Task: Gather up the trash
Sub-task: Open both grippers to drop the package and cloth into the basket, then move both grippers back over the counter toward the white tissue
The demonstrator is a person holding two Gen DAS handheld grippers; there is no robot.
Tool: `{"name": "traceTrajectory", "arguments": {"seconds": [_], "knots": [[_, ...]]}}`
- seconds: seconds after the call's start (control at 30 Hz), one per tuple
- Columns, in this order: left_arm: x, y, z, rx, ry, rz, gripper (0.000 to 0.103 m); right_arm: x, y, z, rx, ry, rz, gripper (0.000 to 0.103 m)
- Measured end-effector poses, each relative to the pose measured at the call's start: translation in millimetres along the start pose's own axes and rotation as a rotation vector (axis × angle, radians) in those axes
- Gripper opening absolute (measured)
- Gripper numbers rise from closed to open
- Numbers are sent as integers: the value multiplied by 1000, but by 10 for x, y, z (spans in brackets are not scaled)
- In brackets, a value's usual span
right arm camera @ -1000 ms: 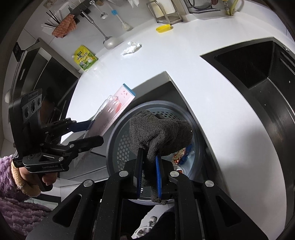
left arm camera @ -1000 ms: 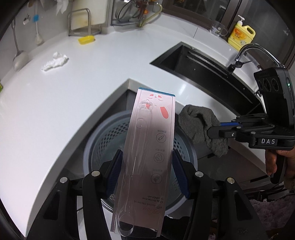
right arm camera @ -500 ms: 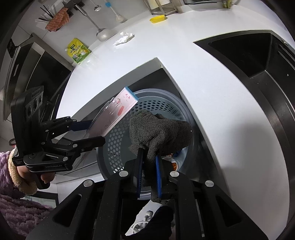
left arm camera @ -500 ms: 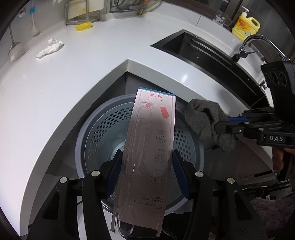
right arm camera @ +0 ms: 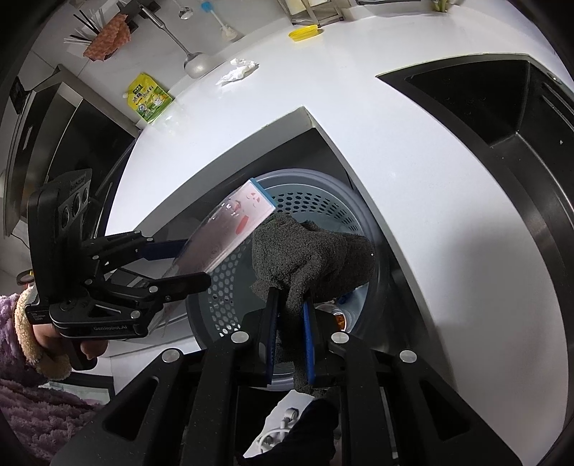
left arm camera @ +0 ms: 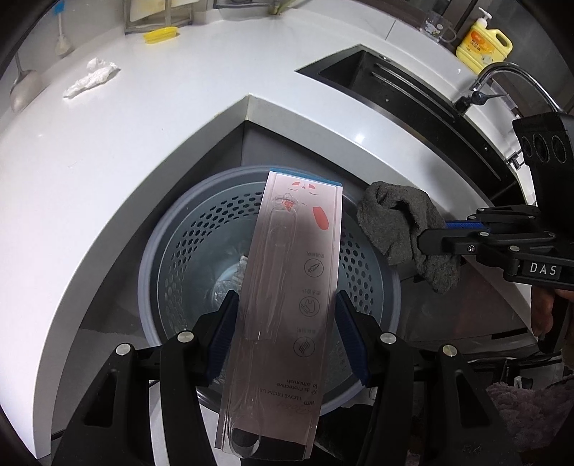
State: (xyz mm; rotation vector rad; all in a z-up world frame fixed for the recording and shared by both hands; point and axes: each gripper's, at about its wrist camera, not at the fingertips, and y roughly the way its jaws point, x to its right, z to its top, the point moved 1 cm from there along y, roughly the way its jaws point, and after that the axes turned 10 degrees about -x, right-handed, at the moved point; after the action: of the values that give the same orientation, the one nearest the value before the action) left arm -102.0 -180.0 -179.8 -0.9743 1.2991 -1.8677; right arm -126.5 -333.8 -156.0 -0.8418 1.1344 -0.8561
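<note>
While both hands hover over the bin (left arm camera: 154, 272) for dropping, the left gripper (left arm camera: 283, 333) has its fingers clamped on the toothbrush package (left arm camera: 287, 304) and the right gripper (right arm camera: 290, 340) pinches a grey cloth (right arm camera: 315, 251). Farther back, a crumpled tissue (left arm camera: 89, 77) waits on the white desk (left arm camera: 107, 150).

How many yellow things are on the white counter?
2 on the counter: a yellow soap dish near the rack at the back, and a yellow soap bottle behind the sink. More may be hidden.
</note>
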Motion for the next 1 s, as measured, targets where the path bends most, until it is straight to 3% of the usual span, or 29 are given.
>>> {"name": "traceTrajectory", "arguments": {"seconds": [0.27,0.3,0.33,0.37,0.6,1.0], "knots": [[-33,-7,54,6,5,33,55,-33,27,43,-4,-1,11,17],[-54,-9,63,8,-4,45,60,-37,31,46,-4,0,12,24],[-75,-6,67,4,-12,50,65,-36,36,50,-2,3,13,49],[-98,-4,70,2,-20,55,70,-37,32,55,4,9,-13,64],[-189,-60,96,20,-34,54,74,-113,11,113,17,-16,-36,64],[-467,-537,398,141,-50,74,78,-255,-118,491,93,-31,-44,65]]}}
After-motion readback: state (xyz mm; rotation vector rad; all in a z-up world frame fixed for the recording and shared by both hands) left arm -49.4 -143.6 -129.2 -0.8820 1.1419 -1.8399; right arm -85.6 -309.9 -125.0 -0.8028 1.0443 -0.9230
